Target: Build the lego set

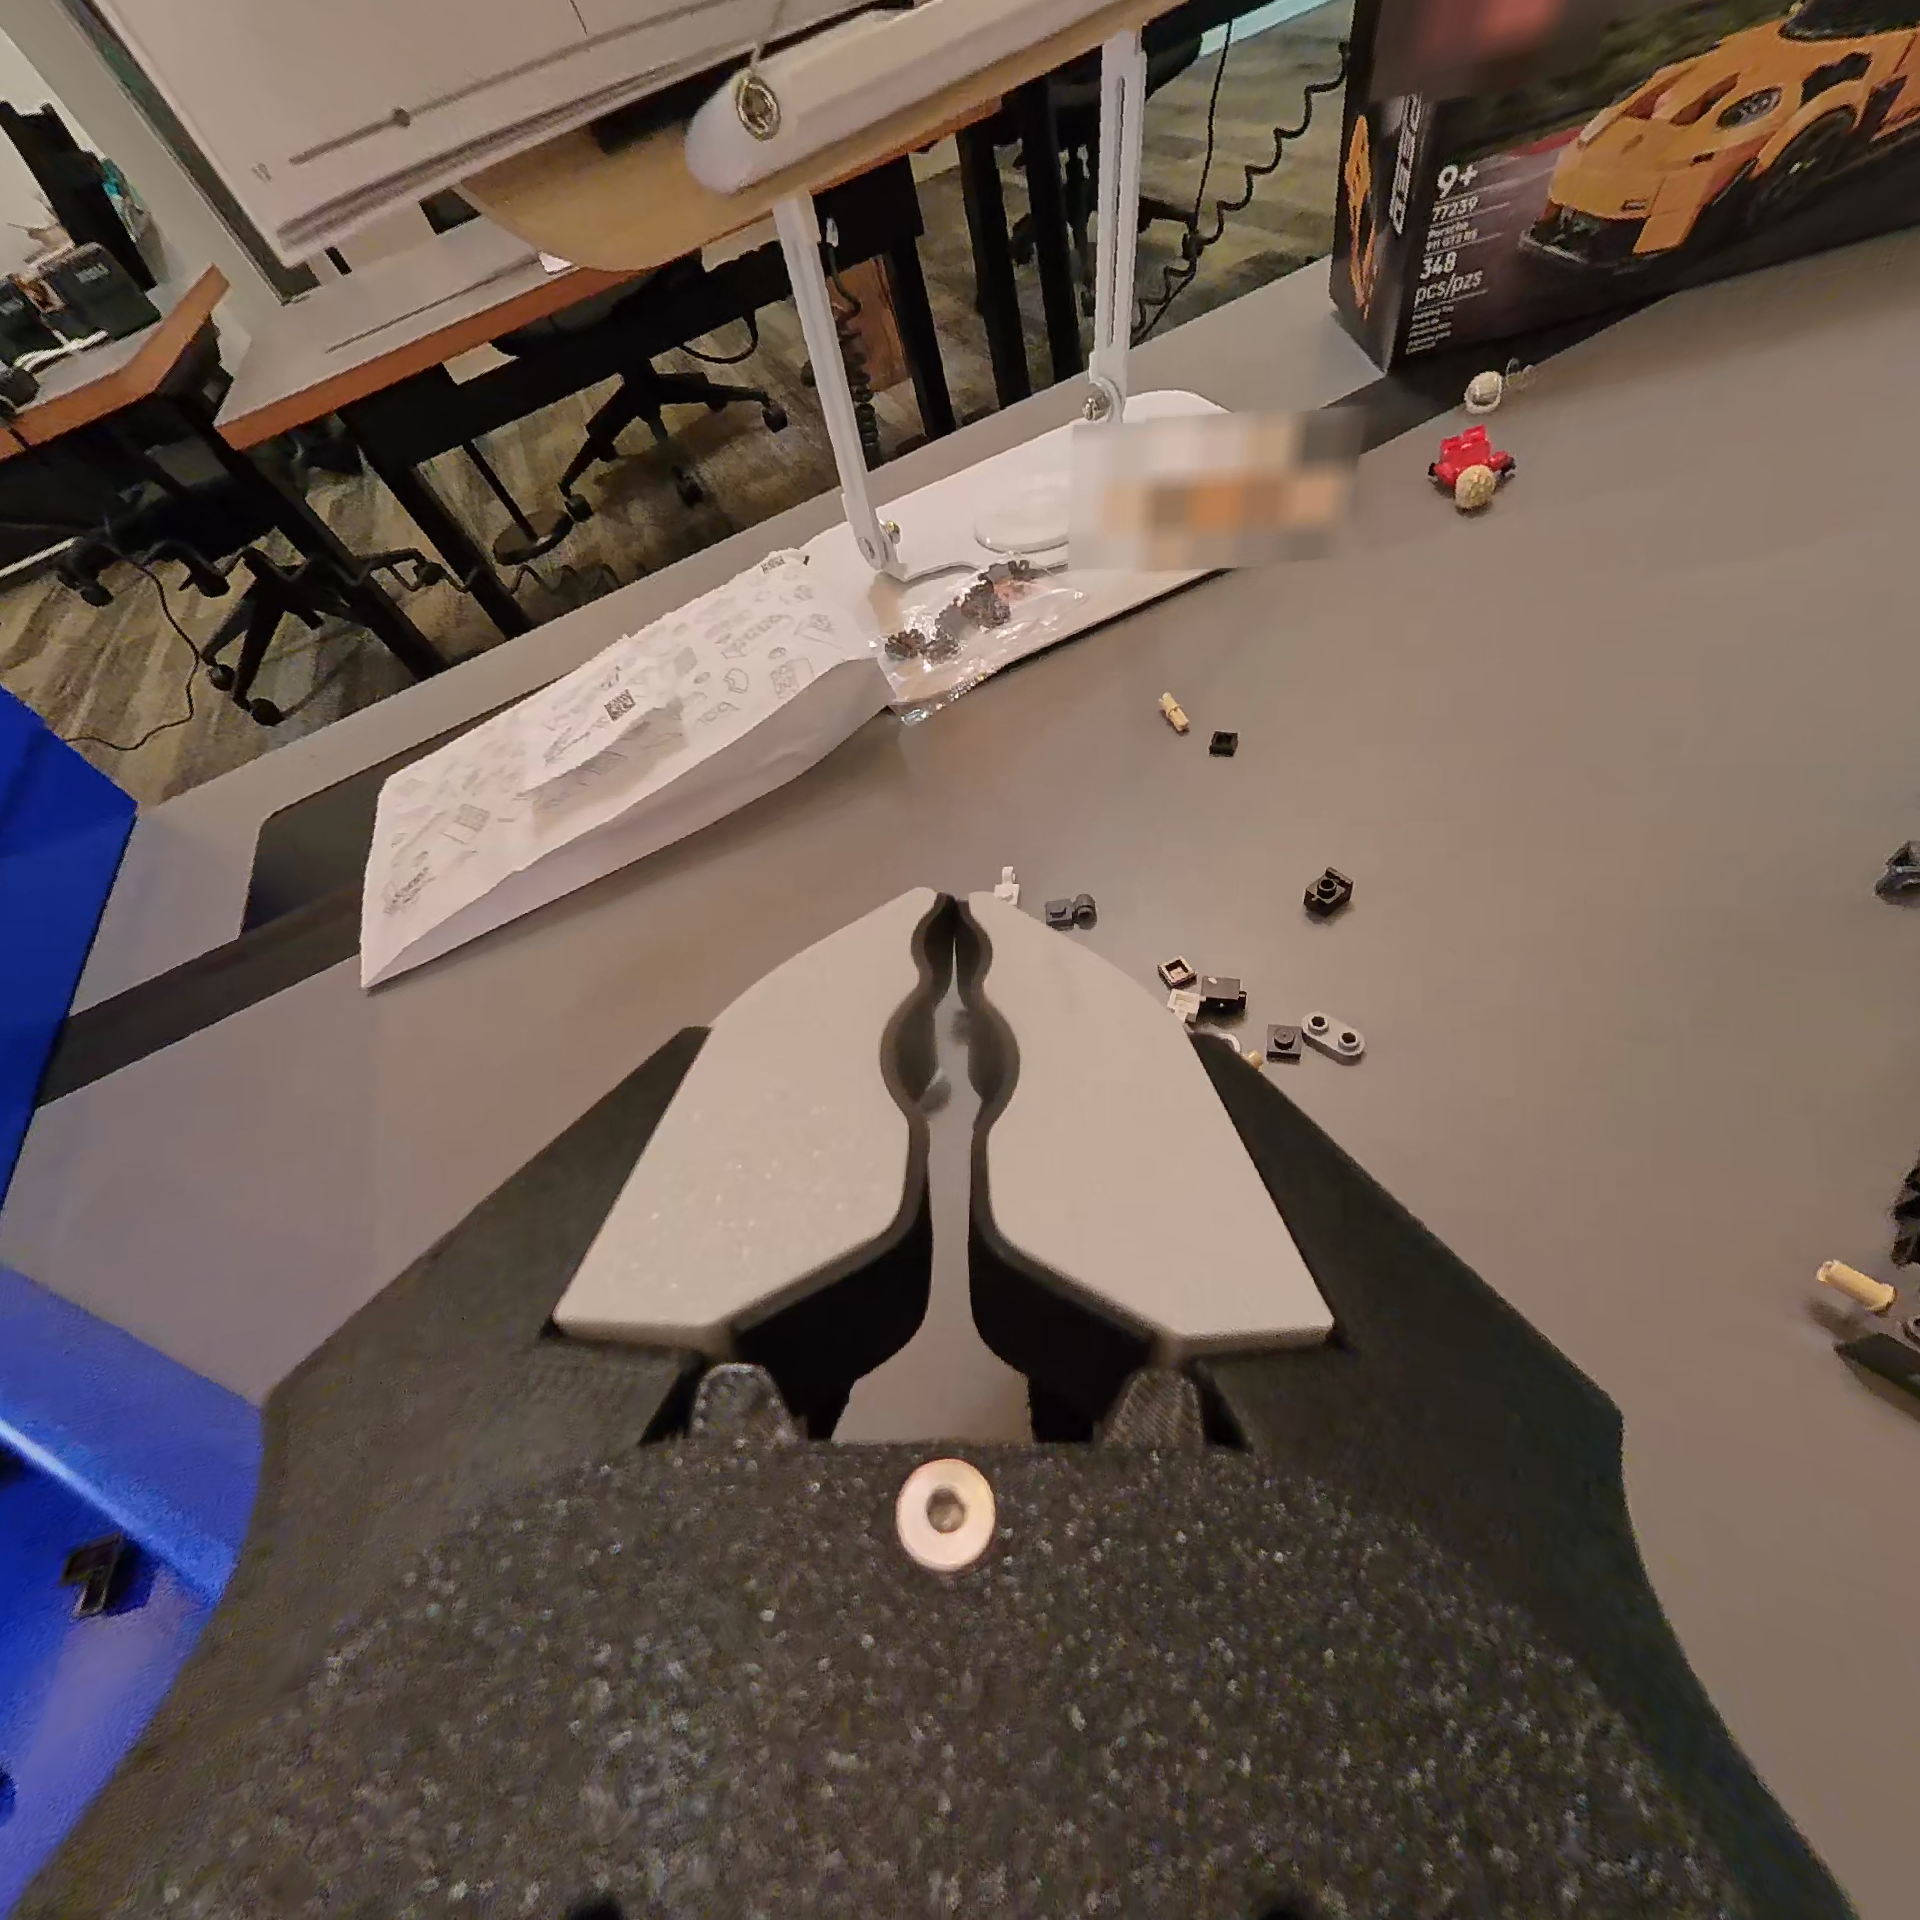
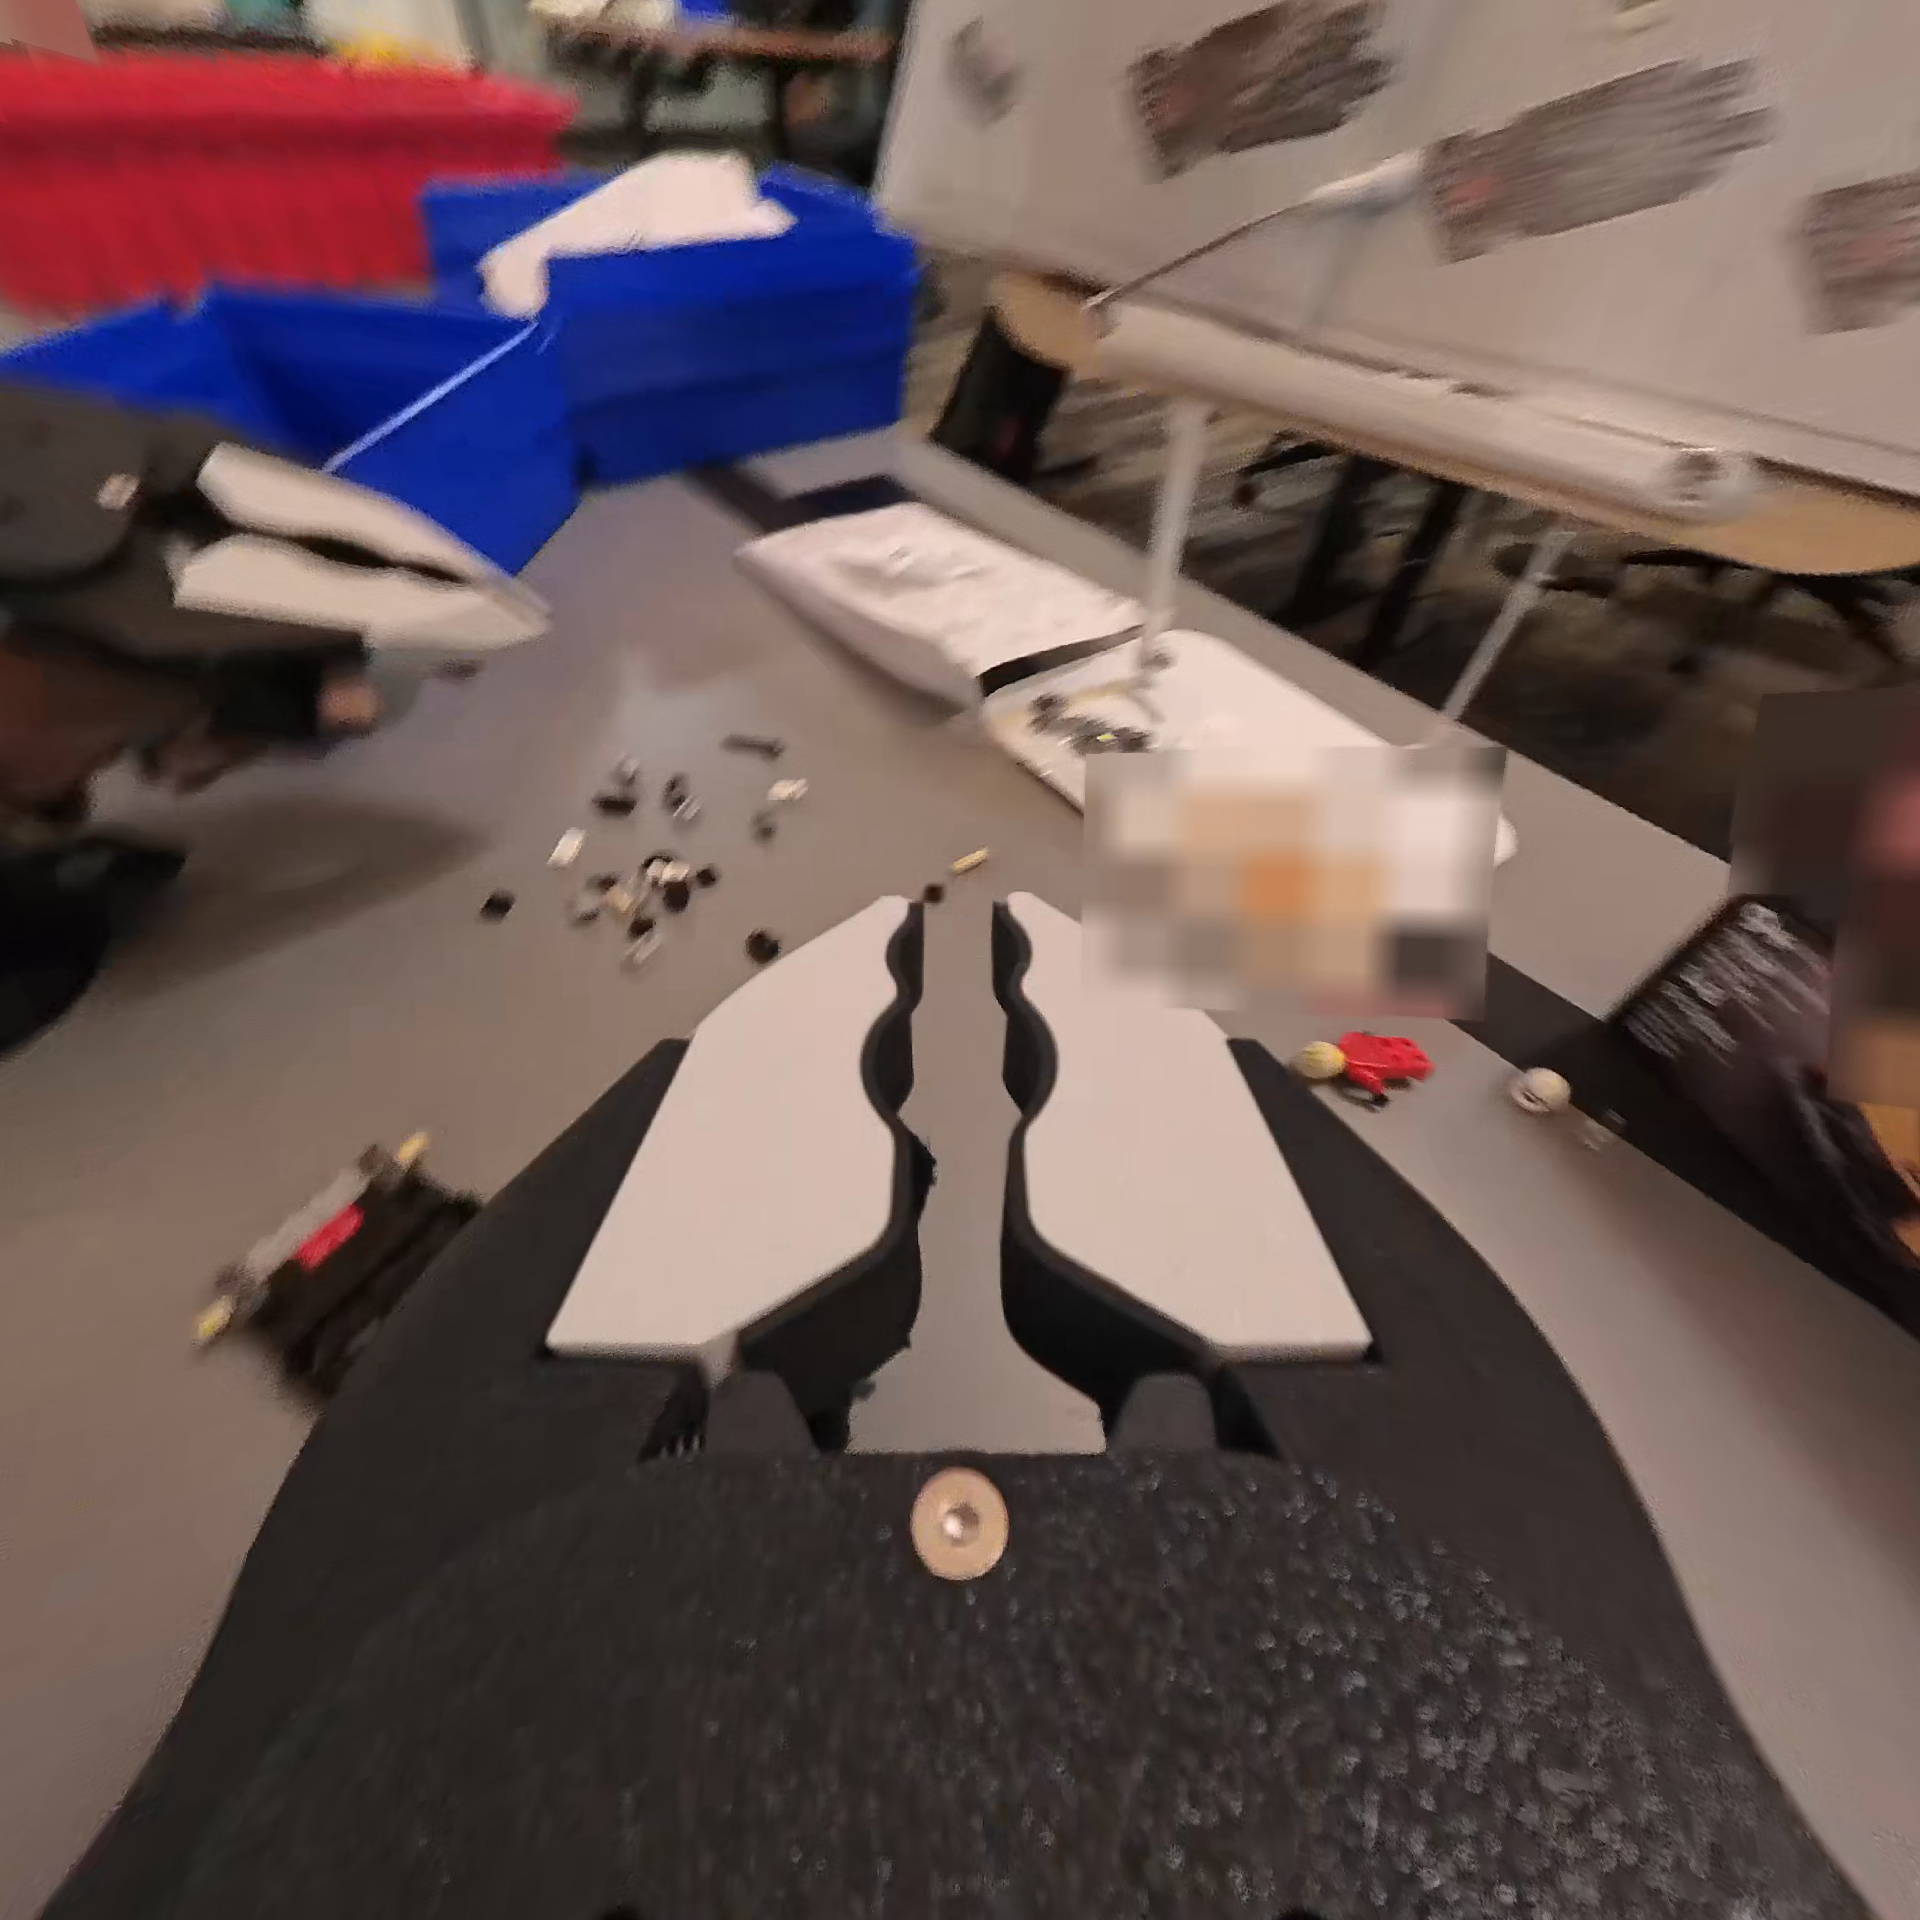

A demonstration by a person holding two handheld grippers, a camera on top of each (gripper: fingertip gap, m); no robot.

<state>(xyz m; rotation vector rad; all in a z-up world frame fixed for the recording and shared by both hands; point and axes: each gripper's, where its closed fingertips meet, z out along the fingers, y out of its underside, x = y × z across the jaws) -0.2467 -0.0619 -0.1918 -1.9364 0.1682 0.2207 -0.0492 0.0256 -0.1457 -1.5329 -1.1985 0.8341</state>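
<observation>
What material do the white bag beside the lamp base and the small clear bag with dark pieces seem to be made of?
White bag: likely paper, matte, with printed line drawings and a soft crease; it lies flat on the table. Clear bag: likely thin plastic film, glossy and wrinkled, since the dark pieces show through it.

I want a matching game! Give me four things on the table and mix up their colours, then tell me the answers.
Things:
1. paper bag
2. bin
3. small figure body
4. car on the box

Colours:
A. red
B. orange
C. white
D. blue

Pairs: 1-C, 2-D, 3-A, 4-B
</observation>
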